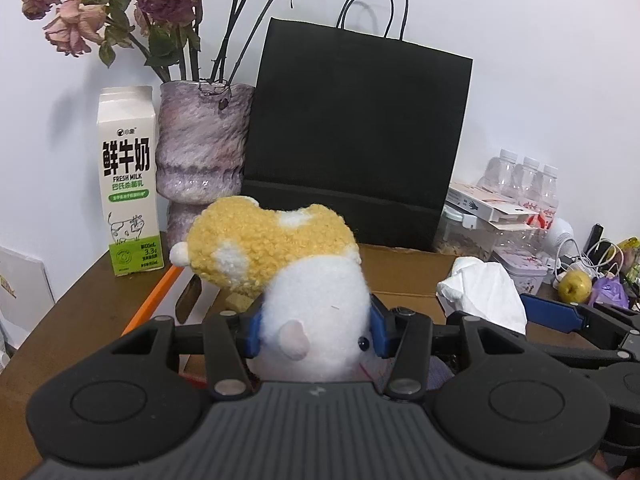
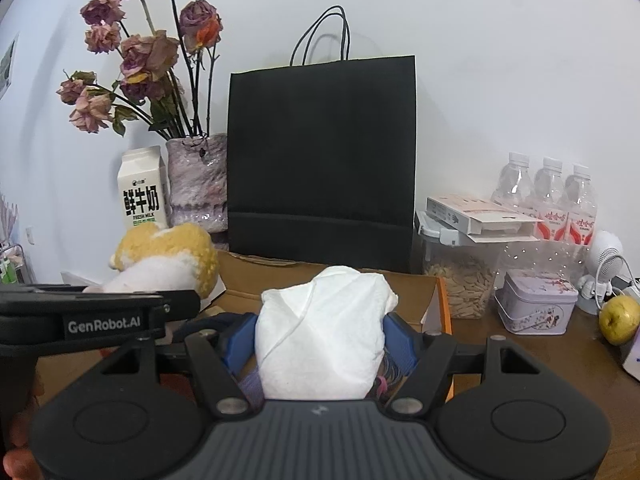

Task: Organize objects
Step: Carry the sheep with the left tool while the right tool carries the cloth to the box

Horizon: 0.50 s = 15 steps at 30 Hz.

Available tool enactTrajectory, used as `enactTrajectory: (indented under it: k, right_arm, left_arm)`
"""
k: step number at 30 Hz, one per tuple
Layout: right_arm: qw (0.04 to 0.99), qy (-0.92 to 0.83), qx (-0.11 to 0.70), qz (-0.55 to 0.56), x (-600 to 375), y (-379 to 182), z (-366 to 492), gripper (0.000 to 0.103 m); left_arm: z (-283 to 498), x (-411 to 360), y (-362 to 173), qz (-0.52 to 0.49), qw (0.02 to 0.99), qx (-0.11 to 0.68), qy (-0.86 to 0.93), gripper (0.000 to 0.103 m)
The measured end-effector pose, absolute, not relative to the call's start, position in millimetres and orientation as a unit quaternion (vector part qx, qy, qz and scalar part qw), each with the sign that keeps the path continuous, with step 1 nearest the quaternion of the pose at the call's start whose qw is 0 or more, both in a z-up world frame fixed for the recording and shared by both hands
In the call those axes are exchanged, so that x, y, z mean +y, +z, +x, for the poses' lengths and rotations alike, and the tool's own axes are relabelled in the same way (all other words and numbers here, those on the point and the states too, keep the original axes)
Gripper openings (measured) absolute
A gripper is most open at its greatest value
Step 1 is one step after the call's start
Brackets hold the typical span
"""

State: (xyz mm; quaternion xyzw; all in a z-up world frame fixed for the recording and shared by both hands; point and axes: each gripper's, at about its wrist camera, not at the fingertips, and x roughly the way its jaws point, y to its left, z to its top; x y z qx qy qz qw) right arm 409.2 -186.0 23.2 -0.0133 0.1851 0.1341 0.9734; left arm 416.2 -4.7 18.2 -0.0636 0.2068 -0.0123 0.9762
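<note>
Above the box (image 2: 328, 280), left gripper (image 1: 316, 330) grips plush toy (image 1: 280, 272); right gripper (image 2: 320, 340) grips tissue wad (image 2: 324, 328).

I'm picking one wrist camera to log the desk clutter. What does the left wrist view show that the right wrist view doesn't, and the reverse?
Only the left wrist view: the plush toy's white face and eye pinched in the left claw, and an orange pencil.

Only the right wrist view: the right claw closed on the white tissue bundle, a jar of seeds, and the whole patterned tin.

Both: milk carton, vase of dried roses, black paper bag, three water bottles, a yellow-green fruit.
</note>
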Motion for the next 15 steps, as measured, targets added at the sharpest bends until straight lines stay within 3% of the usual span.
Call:
enactTrajectory:
  k: [15]
  right_arm:
    - [0.972, 0.134, 0.192, -0.023, -185, 16, 449, 0.068]
  left_arm:
    - [454, 2, 14, -0.054, 0.976, 0.210, -0.008, 0.050]
